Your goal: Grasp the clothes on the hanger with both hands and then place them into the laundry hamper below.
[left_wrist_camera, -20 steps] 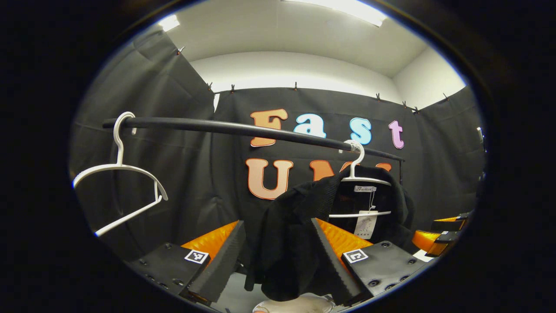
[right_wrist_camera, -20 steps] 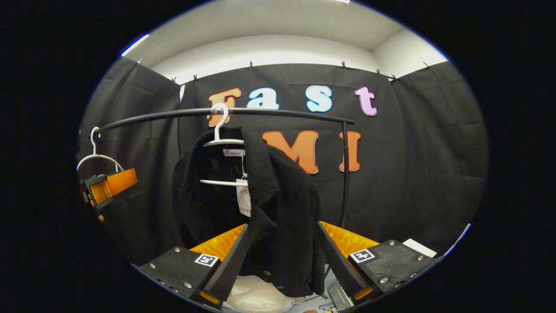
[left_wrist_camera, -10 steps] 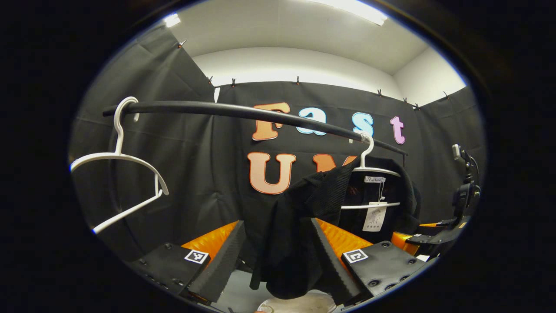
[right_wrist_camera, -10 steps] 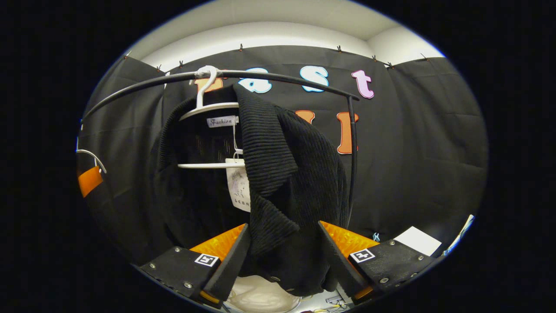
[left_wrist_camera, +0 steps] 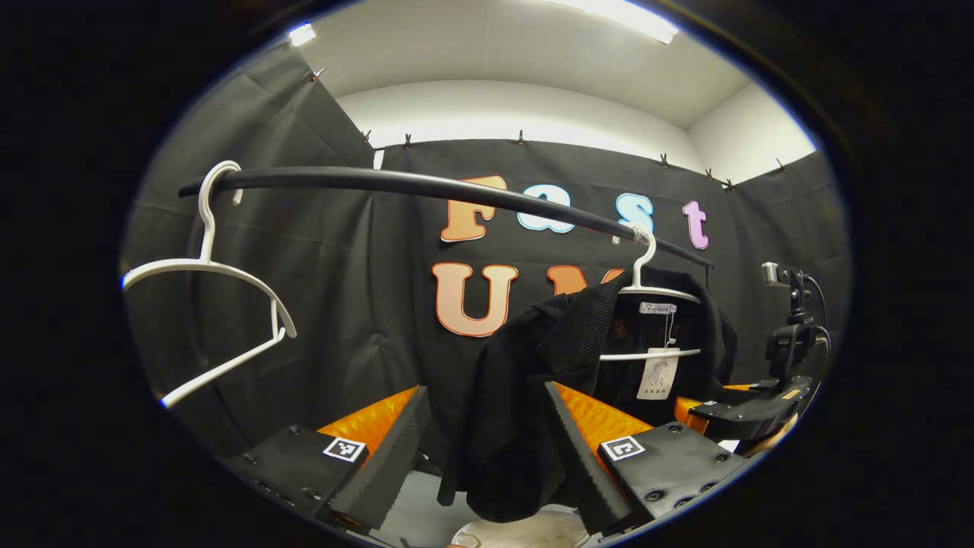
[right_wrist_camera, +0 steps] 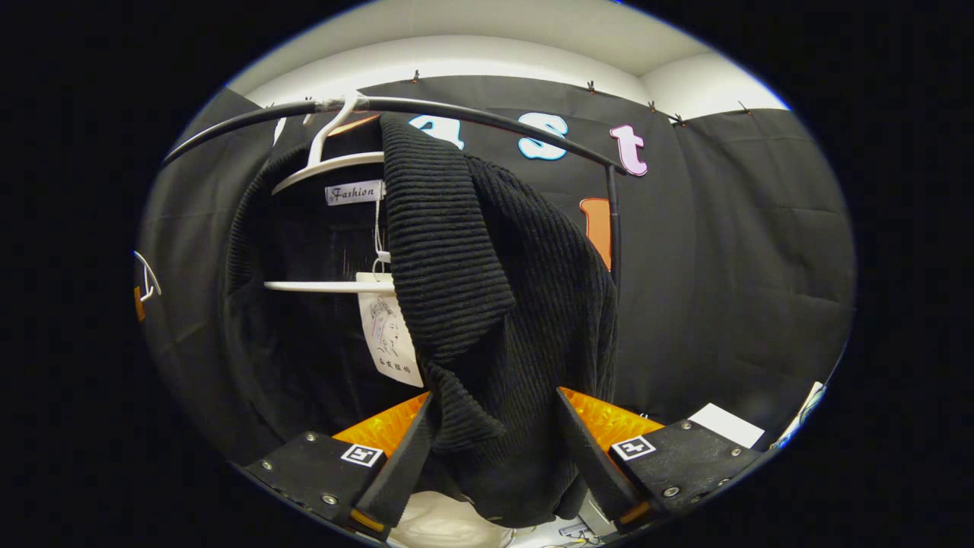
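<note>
A black ribbed knitted sweater hangs on a white plastic hanger, and the hanger's hook is over a long black round rail. A white paper tag on a string dangles inside the sweater, just under the hanger's bottom bar. In the right gripper view, the right gripper is down low in front of the sweater. Its jaws are wide apart, and the bottom fold of the sweater hangs in the gap between them. The cloth looks like it touches the left finger, but I cannot tell if the fingers press on it. Something white and soft lies below the sweater, but I cannot tell what it is. In the left gripper view, the same sweater hangs on its hanger toward the right end of the rail. One side of it is pulled out toward the camera and droops between the fingers of the left gripper. These jaws are wide apart too, and the cloth lies against the right finger, with a gap beside the left one. An empty white plastic hanger hangs at the left end of the rail, well apart from the sweater. The other gripper pokes in from the right side, just beside the sweater.
</note>
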